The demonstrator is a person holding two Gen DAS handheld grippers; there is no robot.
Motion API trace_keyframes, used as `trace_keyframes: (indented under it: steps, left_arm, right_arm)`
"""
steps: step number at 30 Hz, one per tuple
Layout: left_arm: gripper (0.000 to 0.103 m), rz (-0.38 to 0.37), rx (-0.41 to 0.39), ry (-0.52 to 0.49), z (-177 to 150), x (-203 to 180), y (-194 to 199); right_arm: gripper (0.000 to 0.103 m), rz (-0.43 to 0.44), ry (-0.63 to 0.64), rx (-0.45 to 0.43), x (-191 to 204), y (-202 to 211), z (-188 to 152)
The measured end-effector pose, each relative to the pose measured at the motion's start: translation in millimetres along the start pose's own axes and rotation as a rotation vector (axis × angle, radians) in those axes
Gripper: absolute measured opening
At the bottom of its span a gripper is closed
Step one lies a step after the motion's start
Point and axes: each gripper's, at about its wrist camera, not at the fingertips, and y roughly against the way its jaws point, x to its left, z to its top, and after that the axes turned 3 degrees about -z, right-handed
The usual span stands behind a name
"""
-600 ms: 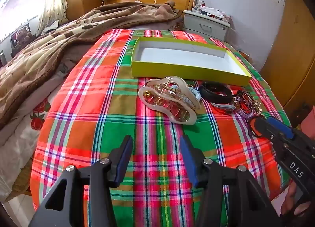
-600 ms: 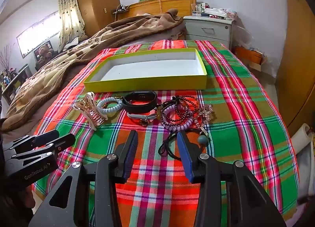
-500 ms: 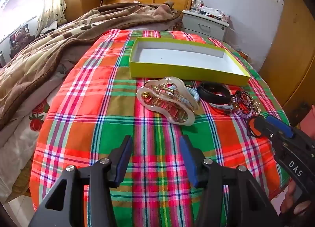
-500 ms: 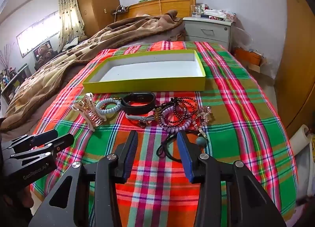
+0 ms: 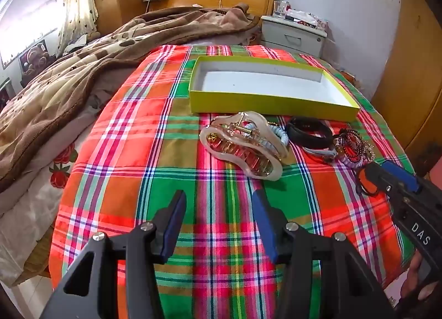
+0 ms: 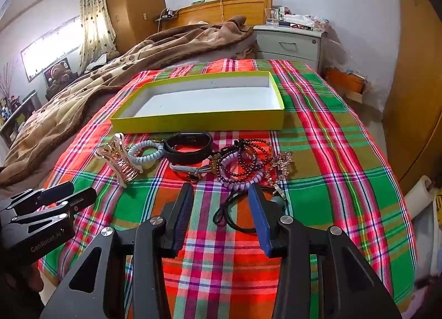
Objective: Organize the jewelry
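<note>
An empty yellow-green box [image 5: 273, 106] [image 6: 199, 121] lies on the plaid cloth. In front of it lie a translucent hair claw [image 5: 243, 144] [image 6: 117, 160], a light blue coil tie [image 6: 143, 150], a black band [image 5: 309, 131] [image 6: 189, 146], beaded bracelets [image 5: 353, 147] [image 6: 243, 164] and a black cord [image 6: 232, 211]. My left gripper [image 5: 219, 194] is open and empty, short of the claw. My right gripper [image 6: 221, 189] is open and empty, over the cord, just short of the bracelets.
The plaid cloth [image 5: 138, 153] covers the bed end. A brown blanket [image 5: 69, 84] lies to the left. A white nightstand [image 6: 290, 42] stands behind, wooden wardrobe doors [image 6: 414, 97] on the right. The other gripper shows at each view's edge [image 5: 400, 189] [image 6: 47, 203].
Both grippers have crept slightly forward toward the jewelry. Both stay open and empty; nothing on the cloth has moved.
</note>
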Motion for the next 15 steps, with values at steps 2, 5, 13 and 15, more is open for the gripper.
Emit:
trace_keyframes:
  steps: [2, 5, 13, 15]
  left_arm:
    - [0.052, -0.011, -0.003, 0.004, 0.8, 0.2, 1.1]
    - [0.052, -0.009, -0.003, 0.002, 0.3, 0.4, 1.3]
    - [0.052, -0.013, -0.005, 0.005, 0.8, 0.4, 4.6]
    - [0.052, -0.014, -0.006, 0.003, 1.0, 0.0, 5.3]
  right_arm:
    - [0.042, -0.001, -0.003, -0.003, -0.3, 0.1, 0.4]
    - [0.042, -0.001, -0.006, -0.005, -1.4, 0.5, 0.2]
    - [0.042, -0.002, -0.008, -0.01, -3.3, 2.1, -0.6]
    - [0.042, -0.002, -0.01, -0.012, -3.7, 2.7, -1.1]
